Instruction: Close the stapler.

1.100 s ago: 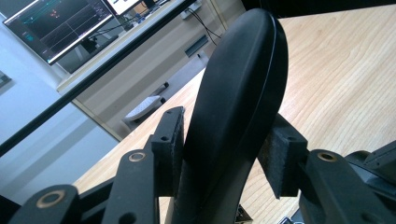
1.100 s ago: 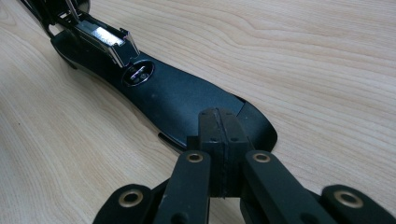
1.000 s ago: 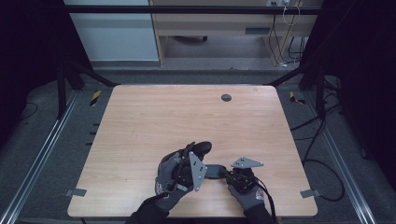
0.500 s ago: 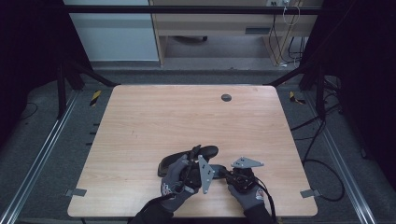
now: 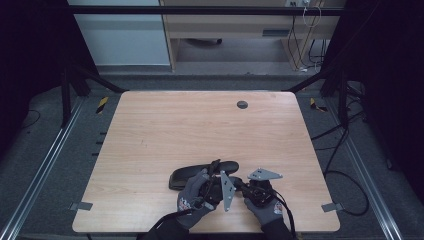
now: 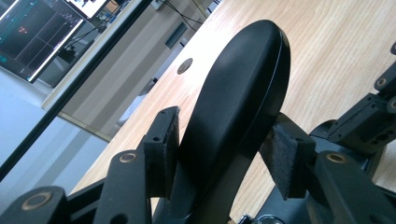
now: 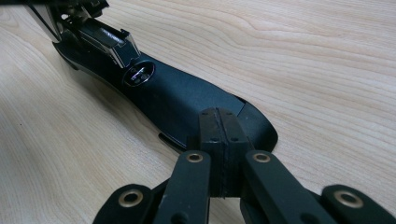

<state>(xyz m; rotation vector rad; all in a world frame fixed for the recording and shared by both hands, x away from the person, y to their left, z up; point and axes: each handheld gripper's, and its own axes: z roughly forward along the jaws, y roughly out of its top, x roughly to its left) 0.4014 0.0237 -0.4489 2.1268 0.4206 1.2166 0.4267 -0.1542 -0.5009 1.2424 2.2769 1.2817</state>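
Observation:
A long black stapler-like object (image 5: 200,174) lies on the wooden table (image 5: 200,125) near its front edge. My left gripper (image 5: 216,176) straddles its rounded body (image 6: 233,93). The jaws have just been opening, and the pads (image 6: 164,140) stand close beside its sides without a clear squeeze. My right gripper (image 5: 246,183) comes in from the right with its pads shut flat together. In the right gripper view its tip (image 7: 218,135) rests at the object's near end (image 7: 177,100), beside a metal part (image 7: 109,39).
A round dark grommet (image 5: 242,104) sits near the table's far edge. Black frame bars and cables (image 5: 345,135) run along the right side. A lit monitor (image 6: 32,32) stands beyond the far edge. Gloved hands (image 5: 192,200) hold both grippers.
The left hand has sunk and shifted slightly right. The black object, raised at one end before, now lies flat with its length showing to the left. The right gripper stayed put.

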